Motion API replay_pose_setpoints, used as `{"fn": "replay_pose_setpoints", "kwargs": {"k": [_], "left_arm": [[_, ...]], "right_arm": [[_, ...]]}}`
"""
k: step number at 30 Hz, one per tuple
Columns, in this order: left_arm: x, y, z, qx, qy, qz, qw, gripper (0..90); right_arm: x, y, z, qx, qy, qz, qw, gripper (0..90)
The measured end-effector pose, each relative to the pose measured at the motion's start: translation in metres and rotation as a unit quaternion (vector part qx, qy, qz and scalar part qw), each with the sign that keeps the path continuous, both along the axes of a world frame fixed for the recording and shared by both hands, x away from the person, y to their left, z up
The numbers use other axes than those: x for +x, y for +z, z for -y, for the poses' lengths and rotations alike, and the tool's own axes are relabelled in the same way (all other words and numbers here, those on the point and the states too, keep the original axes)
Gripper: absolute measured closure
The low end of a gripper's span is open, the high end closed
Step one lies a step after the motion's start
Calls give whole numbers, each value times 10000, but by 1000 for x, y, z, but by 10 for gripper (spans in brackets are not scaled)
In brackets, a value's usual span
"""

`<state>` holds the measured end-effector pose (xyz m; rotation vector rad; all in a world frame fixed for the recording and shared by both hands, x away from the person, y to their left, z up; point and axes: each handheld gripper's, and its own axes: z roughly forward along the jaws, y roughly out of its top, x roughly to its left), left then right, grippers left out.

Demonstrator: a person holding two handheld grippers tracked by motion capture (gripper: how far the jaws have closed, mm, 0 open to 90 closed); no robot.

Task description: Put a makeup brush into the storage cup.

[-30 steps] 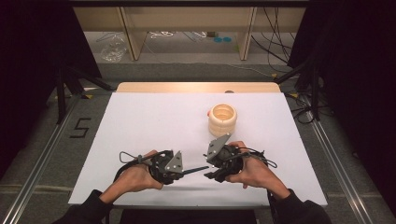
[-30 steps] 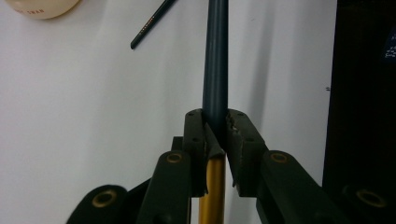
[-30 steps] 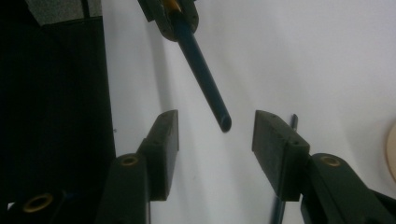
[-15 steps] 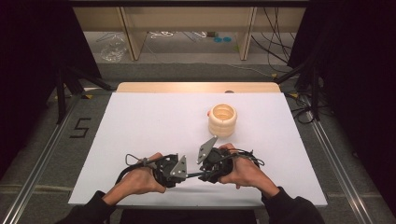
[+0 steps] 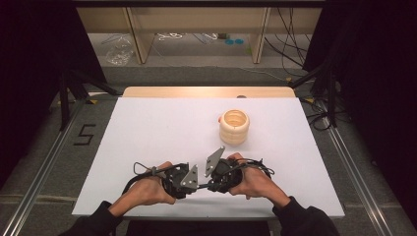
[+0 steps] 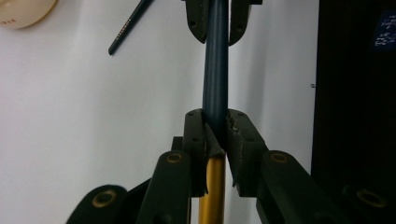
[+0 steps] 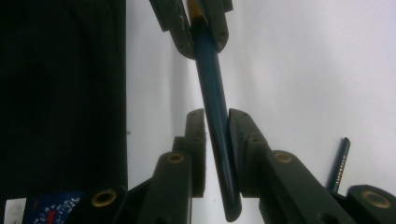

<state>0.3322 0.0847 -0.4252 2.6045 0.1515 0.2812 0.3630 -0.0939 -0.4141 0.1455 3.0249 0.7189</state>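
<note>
Table: a white sheet (image 5: 162, 128) covers the top, with a bare wooden strip (image 5: 206, 92) along its far edge at 12 o'clock.
Room: grey floor around the table with a "5" marked at 9 o'clock, pale shelf legs beyond it, cables at 1 o'clock, dark on both sides.
Holder: a cream ribbed ring pot (image 5: 234, 126) stands upright on the sheet at about 1 o'clock from my hands, well apart from them.
My left hand (image 5: 147, 189): low at the near edge, around 6 o'clock, forearm coming in from the bottom, tool pointing across toward my right.
My right hand (image 5: 253, 179): just beside it, tool pointing back toward my left.
Left gripper (image 6: 215, 133): jaws clamped on the dark blue pen (image 6: 215, 70), where its gold part (image 6: 213, 186) begins.
Right gripper (image 7: 215, 135): jaws have just been closing, the pen's other end between them; the pads look pressed on its barrel.
Pen: held level between the two tools, just above the sheet.
Spare: a dark pencil (image 6: 128, 25) lies on the sheet nearby.
</note>
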Motion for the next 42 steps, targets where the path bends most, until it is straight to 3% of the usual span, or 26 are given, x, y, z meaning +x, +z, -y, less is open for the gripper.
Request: {"fn": "replay_pose_setpoints", "kwargs": {"k": [2,4,5,9,11,16,17,20,23,24,25,26,27,33,38,39,42], "left_arm": [[0,0,0,12,-7,-25,10000,787],[3,3,-1,320,-199,74,9993,787],[2,2,-1,237,-145,52,9996,788],[3,1,-1,375,-211,71,9990,787],[4,0,-1,382,-232,45,9990,788],[3,1,1,383,-287,49,9988,787],[1,-1,2,226,-184,0,9996,788],[2,2,2,398,-301,63,9987,787],[3,2,2,341,-329,10,9989,786],[0,-1,3,71,-160,-100,9998,786],[0,-1,2,46,-149,-115,9998,785],[0,-1,1,39,-139,-88,9999,784],[2,1,0,186,-241,-52,9995,782],[4,3,-3,-65,-180,-223,9996,779],[5,3,-3,-59,-181,-321,9993,782],[4,1,-3,-165,-108,-376,9991,783],[4,1,-2,-77,-168,-358,9992,783]], "right_arm": [[1,-1,0,-23,69,43,10000,802],[1,-1,1,-23,78,32,10000,803],[1,-2,1,-30,88,21,10000,805],[1,-2,1,-22,68,-62,10000,759],[1,0,1,18,59,21,10000,749],[0,0,0,-22,135,24,9999,788],[0,-1,0,-54,149,14,9999,799],[-1,-3,-1,-63,206,24,9998,814],[-1,-3,0,-67,264,-10,9996,821],[-1,-3,0,-67,311,-2,9995,822],[-1,-3,1,-70,340,-5,9994,823],[0,-4,1,-63,359,-20,9993,823],[0,-4,2,-47,359,2,9993,824],[2,-10,5,-17,454,-16,9990,823],[1,-17,5,-106,402,-7,9991,819],[1,-17,4,-116,426,22,9990,818],[0,-17,3,-72,488,102,9987,818]]}}
